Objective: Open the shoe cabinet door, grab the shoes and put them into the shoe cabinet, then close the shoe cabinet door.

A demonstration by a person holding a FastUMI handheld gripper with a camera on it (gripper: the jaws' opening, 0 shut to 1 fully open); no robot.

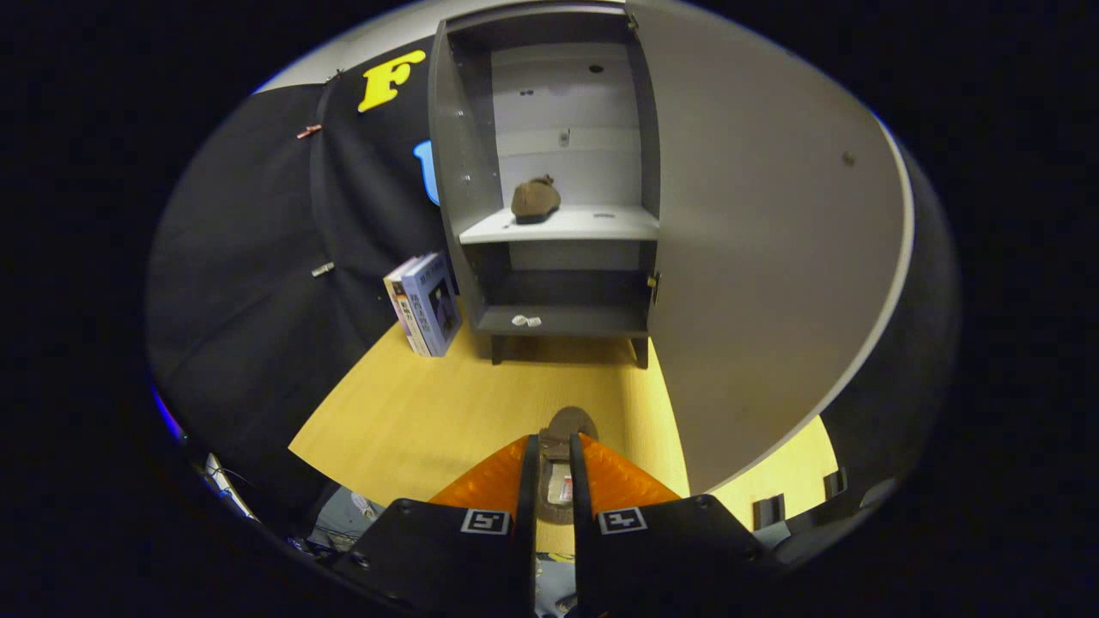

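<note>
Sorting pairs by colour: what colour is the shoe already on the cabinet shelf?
Brown, seen in the gripper view: the shoe sits on the cabinet's white shelf.

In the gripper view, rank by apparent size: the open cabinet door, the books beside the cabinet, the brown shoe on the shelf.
1. Open grey cabinet door, nearest the camera.
2. Upright books.
3. Brown suede shoe, farthest back.

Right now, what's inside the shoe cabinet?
One brown shoe sits on the middle shelf of the shoe cabinet; something small and white lies on the bottom shelf. The gripper is shut on a second shoe.
</note>
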